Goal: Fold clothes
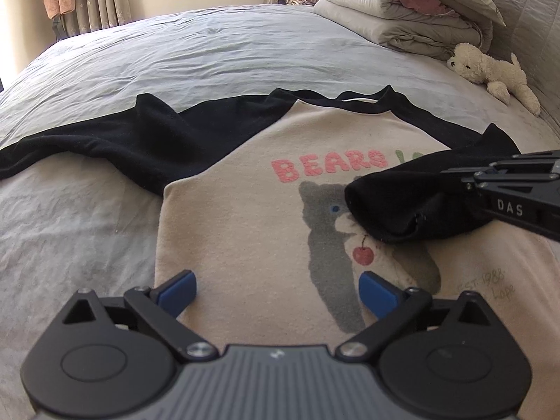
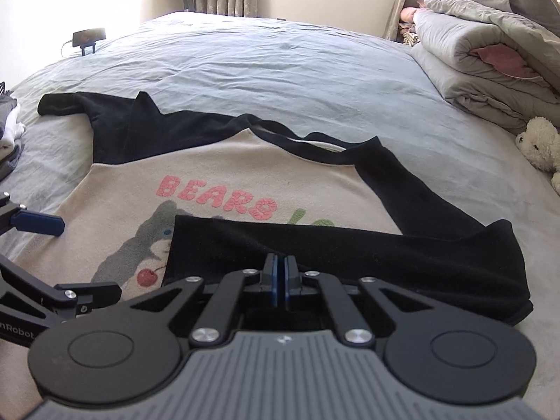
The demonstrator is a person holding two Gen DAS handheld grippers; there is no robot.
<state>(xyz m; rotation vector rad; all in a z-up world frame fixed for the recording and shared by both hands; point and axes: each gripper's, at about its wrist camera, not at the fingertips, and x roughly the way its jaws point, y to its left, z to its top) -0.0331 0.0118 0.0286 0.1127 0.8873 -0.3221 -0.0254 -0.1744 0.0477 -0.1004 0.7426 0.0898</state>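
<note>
A cream shirt (image 1: pixel 245 217) with black sleeves, pink "BEARS" lettering and a grey bear print lies front up on the bed. Its left sleeve (image 1: pixel 105 143) stretches out flat to the side. The other sleeve (image 2: pixel 350 248) is folded across the chest and covers part of the print. My right gripper (image 2: pixel 280 280) is shut just over that folded sleeve, pads together with no cloth visible between them. It enters the left wrist view (image 1: pixel 451 178) from the right edge. My left gripper (image 1: pixel 278 292) stands open over the shirt's lower body, nothing between its blue pads (image 1: pixel 178 292).
The bed sheet (image 1: pixel 175 56) is grey and wrinkled. Folded quilts (image 1: pixel 402 17) and a white plush toy (image 1: pixel 490 70) lie at the far right. A phone on a stand (image 2: pixel 87 36) sits at the far left edge, with a clothes pile (image 2: pixel 8 129) nearby.
</note>
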